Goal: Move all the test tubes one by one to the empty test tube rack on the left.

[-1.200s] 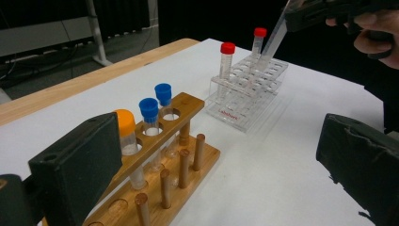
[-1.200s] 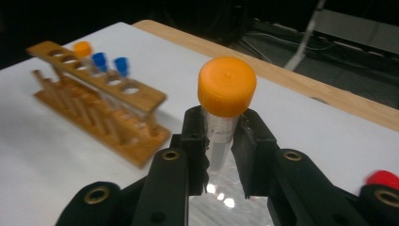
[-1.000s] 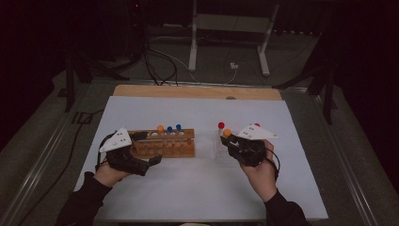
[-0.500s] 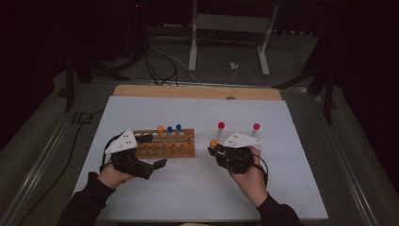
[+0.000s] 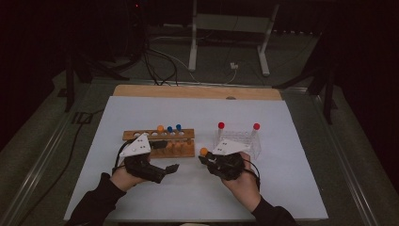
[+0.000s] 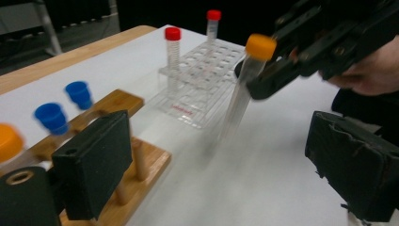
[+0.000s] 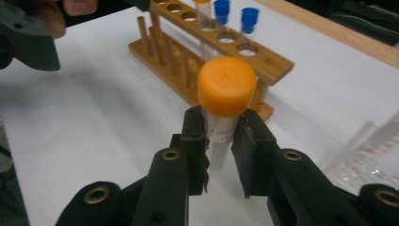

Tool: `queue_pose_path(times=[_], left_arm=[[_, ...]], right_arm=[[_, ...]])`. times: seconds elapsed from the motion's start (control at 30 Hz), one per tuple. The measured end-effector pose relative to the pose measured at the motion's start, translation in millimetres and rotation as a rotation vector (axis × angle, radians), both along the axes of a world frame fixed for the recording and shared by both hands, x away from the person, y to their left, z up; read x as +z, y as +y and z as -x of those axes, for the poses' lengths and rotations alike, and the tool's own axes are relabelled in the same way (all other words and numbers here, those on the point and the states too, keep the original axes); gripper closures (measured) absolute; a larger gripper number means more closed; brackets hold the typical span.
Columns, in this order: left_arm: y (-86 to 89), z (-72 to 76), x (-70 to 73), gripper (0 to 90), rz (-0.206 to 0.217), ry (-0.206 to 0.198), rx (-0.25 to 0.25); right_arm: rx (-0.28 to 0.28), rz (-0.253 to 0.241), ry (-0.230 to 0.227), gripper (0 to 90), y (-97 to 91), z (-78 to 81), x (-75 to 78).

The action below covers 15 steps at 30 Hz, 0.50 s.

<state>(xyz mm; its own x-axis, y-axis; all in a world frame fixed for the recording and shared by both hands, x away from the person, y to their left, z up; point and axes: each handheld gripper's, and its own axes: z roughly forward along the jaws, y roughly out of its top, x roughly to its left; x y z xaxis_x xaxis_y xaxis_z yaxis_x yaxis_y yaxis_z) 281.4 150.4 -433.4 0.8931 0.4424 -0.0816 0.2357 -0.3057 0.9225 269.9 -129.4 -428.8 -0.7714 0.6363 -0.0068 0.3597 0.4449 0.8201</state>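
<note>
A dark room with cables and a stand leg frames the white-covered bench, where I work a claw in each hand. My right claw is clenched on an orange-capped tube, gripping it just under the cap; a second ago it hung nearer the clear plastic rack with its two red-capped tubes, and now it has carried the tube toward the middle of the bench, between that rack and the wooden rack. My left claw holds nothing: its jaws have just been closing a little yet stand apart with no tube between them, and it has drawn back from the wooden rack's near end, its tips turned toward the tube. In the left gripper view the tube hangs tilted above the bench. I judge this a transfer under way, the tube heading for a hand-over or for a hole in the wooden rack beside the blue-capped tubes.
</note>
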Motion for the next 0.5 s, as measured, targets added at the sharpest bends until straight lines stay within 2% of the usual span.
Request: queue_pose_path(times=[0.07, 0.23, 0.5], left_arm=[[-3.8, 0.4, 2.0, 16.8, 0.011, 0.000, -0.016], [-14.3, 2.2, 4.1, 31.4, 0.005, -0.017, -0.047], [-30.2, 0.8, 7.3, 45.1, 0.005, -0.035, -0.075]], right_arm=[[0.016, 0.006, 0.002, 74.7, 2.7, 1.3, -1.8], [0.037, 0.011, 0.011, 74.7, 9.0, 3.9, -5.4], [0.064, 0.012, 0.026, 74.7, 15.1, 6.5, -8.5]])
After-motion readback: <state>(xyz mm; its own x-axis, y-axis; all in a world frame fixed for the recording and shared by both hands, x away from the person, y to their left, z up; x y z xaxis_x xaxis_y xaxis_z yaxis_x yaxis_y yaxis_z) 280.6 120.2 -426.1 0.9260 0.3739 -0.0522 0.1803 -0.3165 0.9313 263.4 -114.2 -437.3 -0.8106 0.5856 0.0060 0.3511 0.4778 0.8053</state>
